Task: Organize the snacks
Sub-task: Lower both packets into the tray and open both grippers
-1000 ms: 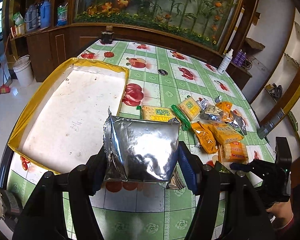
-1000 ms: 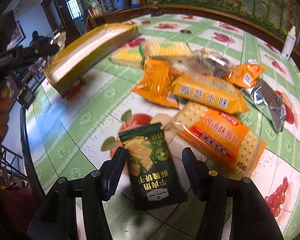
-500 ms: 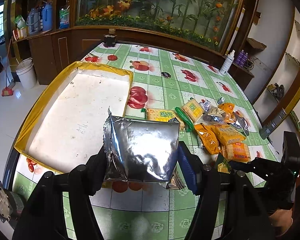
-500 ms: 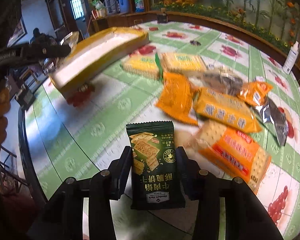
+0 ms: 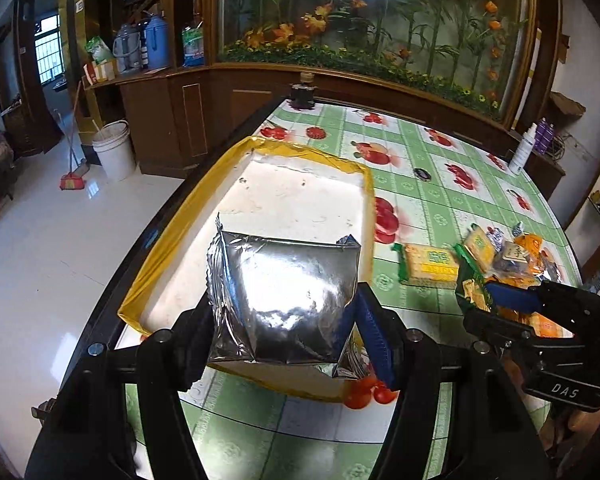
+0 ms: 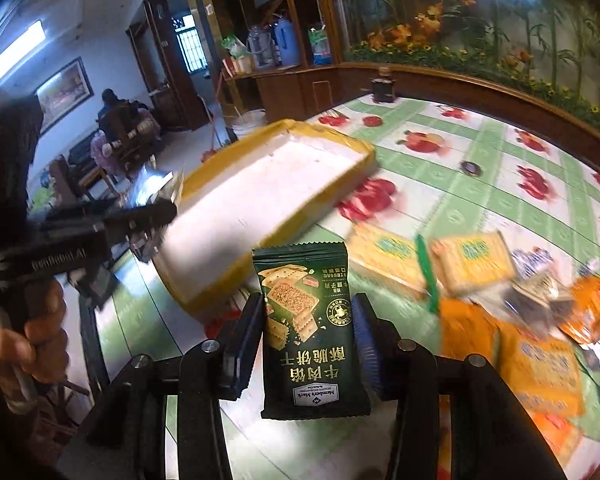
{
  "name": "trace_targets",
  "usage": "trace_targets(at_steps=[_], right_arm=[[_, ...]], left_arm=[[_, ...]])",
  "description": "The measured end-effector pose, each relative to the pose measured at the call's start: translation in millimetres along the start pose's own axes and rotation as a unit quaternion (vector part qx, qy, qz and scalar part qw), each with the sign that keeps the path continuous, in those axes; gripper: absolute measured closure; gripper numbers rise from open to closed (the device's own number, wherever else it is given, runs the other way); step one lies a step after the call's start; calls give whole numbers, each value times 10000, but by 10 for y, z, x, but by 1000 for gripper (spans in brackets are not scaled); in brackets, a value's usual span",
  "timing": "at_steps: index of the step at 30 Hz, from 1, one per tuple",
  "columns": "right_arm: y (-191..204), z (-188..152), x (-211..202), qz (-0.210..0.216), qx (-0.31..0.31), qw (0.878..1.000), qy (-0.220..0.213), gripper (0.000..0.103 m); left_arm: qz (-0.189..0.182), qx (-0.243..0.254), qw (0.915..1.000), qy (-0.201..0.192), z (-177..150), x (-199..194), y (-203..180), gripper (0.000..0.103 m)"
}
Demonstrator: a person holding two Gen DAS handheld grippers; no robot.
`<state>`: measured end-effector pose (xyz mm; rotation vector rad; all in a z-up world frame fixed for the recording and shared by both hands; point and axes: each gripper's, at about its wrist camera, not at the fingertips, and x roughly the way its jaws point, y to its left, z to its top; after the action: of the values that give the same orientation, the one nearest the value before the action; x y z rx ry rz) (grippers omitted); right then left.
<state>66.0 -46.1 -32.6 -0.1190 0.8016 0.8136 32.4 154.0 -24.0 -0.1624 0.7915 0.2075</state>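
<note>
Left claw (image 5: pixel 284 320) is clenched on a silver foil packet (image 5: pixel 284 300), held raised over the near end of the yellow-rimmed tray (image 5: pixel 168 248). Right claw (image 6: pixel 308 332) is clenched on a dark green biscuit packet (image 6: pixel 312 332), held above the surface (image 6: pixel 500 168), near the tray's corner. Remaining snack packets (image 6: pixel 472 264) lie heaped on the surface right of the tray.

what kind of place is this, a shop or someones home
Most likely a home's dining or living room: a table under a fruit-print cloth, wooden cabinets holding thermos jugs, and a mop bucket on the tiled floor.
</note>
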Motion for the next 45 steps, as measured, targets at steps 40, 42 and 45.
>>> trace_targets(at_steps=[40,42,45], right_arm=[[-414,87,-396,-786,1165,9843,-1069,15],[-628,-126,-585,-1026,1420,9795,-991,13],[-961,-553,-877,-1515,1847,9665,-938,12]], left_arm=[[-260,109,9995,-110,49,17,-341,33],[-469,276,9985,2,9,51,-545,32],[-731,521,9958,177,-82,105,-850,33]])
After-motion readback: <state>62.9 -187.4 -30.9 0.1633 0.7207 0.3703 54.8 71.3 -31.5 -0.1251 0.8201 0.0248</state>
